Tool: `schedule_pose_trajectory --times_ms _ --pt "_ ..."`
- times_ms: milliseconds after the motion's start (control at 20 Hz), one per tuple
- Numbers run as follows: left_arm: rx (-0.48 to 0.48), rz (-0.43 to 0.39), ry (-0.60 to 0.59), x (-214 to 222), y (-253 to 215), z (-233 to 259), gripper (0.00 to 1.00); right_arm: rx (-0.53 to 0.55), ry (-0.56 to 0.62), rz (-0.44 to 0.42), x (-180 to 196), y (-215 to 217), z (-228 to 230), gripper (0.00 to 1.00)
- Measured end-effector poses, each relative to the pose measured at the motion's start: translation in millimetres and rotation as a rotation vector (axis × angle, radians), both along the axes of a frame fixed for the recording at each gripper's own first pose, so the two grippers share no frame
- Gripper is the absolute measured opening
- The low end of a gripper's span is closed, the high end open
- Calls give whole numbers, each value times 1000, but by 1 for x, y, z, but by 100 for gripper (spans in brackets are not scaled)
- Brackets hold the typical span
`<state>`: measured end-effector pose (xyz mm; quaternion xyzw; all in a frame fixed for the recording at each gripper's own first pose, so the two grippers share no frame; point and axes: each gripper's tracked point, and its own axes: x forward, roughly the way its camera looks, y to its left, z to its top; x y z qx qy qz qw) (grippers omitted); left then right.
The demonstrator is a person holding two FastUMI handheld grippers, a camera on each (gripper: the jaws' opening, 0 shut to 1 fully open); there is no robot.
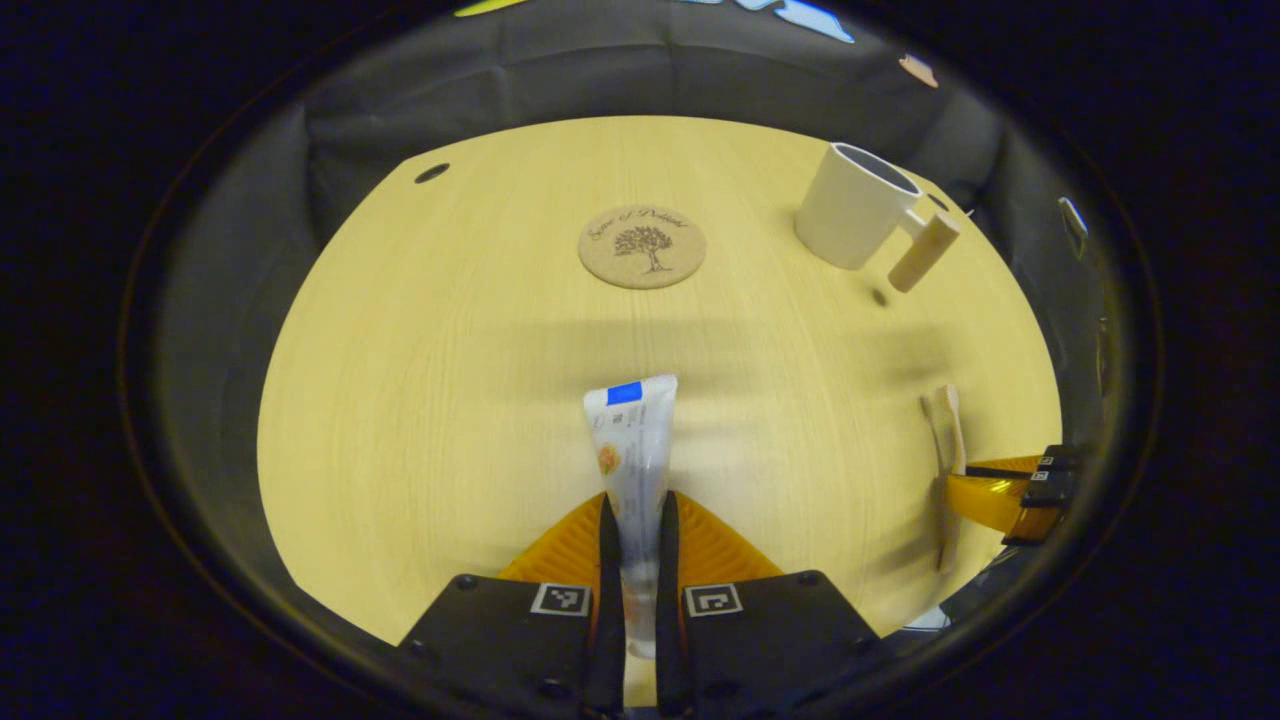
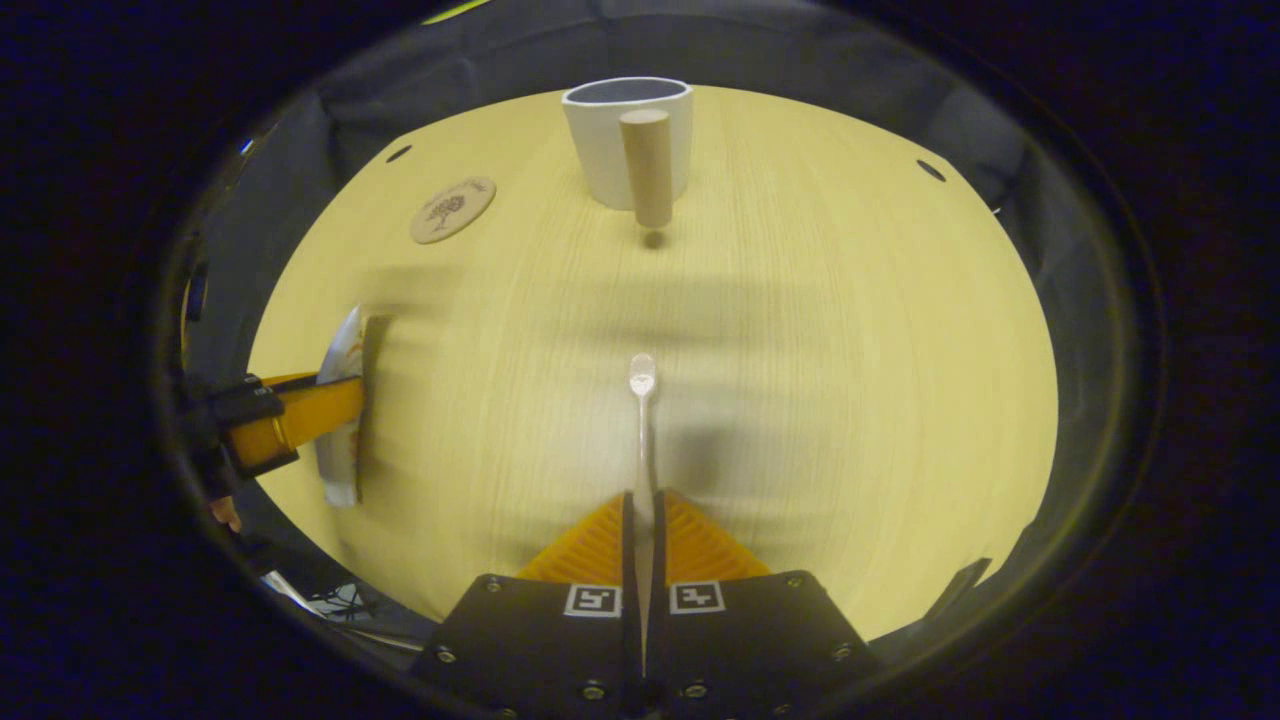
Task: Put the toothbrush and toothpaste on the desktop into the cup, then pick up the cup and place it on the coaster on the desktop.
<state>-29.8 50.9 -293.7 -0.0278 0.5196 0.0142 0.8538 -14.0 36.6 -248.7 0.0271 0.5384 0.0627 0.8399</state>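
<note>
i have the left gripper (image 1: 637, 520) clamped on the toothpaste (image 1: 632, 440), the right gripper (image 2: 641, 520) clamped on the toothbrush (image 2: 641, 420). cup (image 2: 628, 140) at 12 o'clock, coaster (image 1: 642, 246) script unreadable, on the desk (image 1: 450, 380).

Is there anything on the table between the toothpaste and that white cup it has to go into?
Nothing visible. The toothpaste is held in the left tool; bare table lies between it and the cup.
</note>
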Motion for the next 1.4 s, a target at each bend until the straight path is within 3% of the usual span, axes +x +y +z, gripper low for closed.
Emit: schedule_pose_trajectory --times_ms 700,1400 --pt "-20 24 -272 38 -7 85 19 81 -349 -27 45 8 99 3" --pt "-68 55 -584 115 -20 183 20 141 -740 12 136 22 208 3"
